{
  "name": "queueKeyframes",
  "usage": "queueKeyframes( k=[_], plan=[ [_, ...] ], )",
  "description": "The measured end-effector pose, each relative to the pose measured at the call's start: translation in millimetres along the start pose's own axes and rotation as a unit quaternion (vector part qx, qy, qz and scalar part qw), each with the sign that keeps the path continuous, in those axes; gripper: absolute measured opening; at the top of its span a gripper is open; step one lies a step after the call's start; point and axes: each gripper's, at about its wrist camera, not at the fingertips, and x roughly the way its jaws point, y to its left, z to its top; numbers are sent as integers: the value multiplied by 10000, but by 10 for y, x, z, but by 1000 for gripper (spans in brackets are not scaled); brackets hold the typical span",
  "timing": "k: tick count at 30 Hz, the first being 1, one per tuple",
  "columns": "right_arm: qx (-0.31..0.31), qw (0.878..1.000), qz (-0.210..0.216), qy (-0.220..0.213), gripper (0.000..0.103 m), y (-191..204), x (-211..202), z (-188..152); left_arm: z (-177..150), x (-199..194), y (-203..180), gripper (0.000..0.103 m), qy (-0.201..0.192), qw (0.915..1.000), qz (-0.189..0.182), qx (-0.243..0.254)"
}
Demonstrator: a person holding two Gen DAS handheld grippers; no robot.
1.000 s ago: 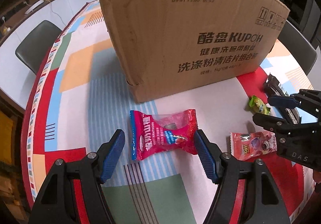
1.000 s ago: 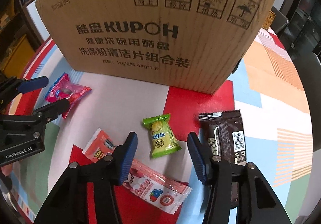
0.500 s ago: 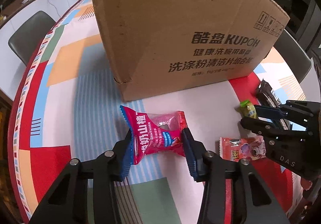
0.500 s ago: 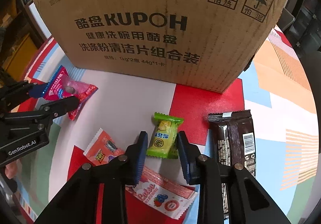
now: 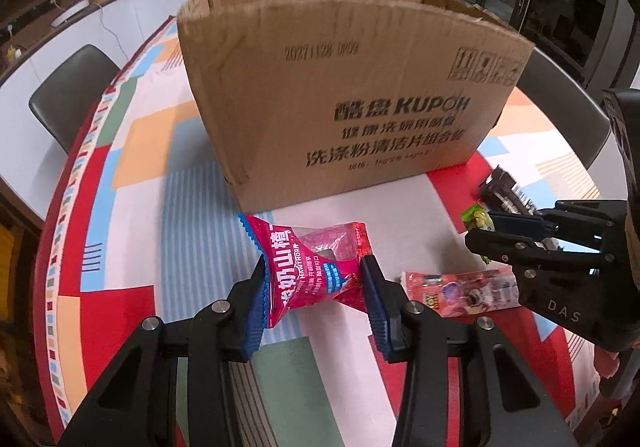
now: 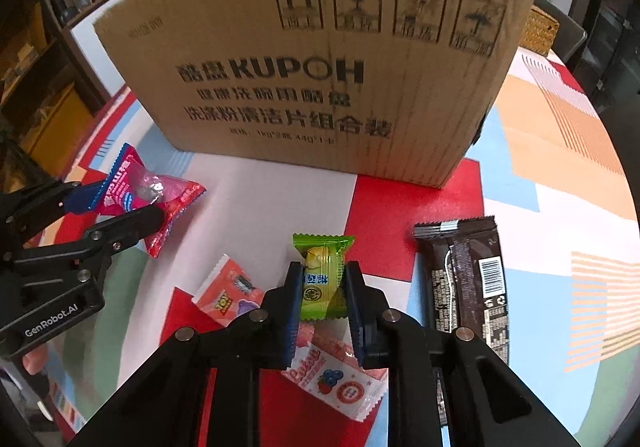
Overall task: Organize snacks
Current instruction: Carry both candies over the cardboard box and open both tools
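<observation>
- Far left: the left claw (image 5: pixel 314 287) is clamped on the pink hawthorn packet (image 5: pixel 316 267), blue pads pinching its sides so the wrapper buckles and tilts up off the surface (image 5: pixel 192 215). Looks like a grip made for a lift into the box.
- Next over, the orange cartoon sachet (image 6: pixel 228 297) lies flat and untouched, between the two claws.
- Centre: the right claw (image 6: pixel 322 289) is closed tight on the green candy (image 6: pixel 322 275), pads on both long edges, the top end sticking out past the tips.
- Beneath it, a white berry-print packet (image 6: pixel 340 383) waits on the red patch.
- Right: the dark chocolate bar (image 6: pixel 468 279) lies lengthwise, clear of the claw.
- Behind everything stands the cardboard box (image 6: pixel 320 87), top open, the likely drop-off.
</observation>
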Motion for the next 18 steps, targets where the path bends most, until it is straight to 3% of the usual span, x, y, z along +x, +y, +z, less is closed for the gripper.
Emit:
queueKeyframes(
  k=[18],
  plan=[
    [-62,9937,172,-1102,22,61,-937,50,320,-800,-139,43,-1014,9946,-201,-19]
  ],
)
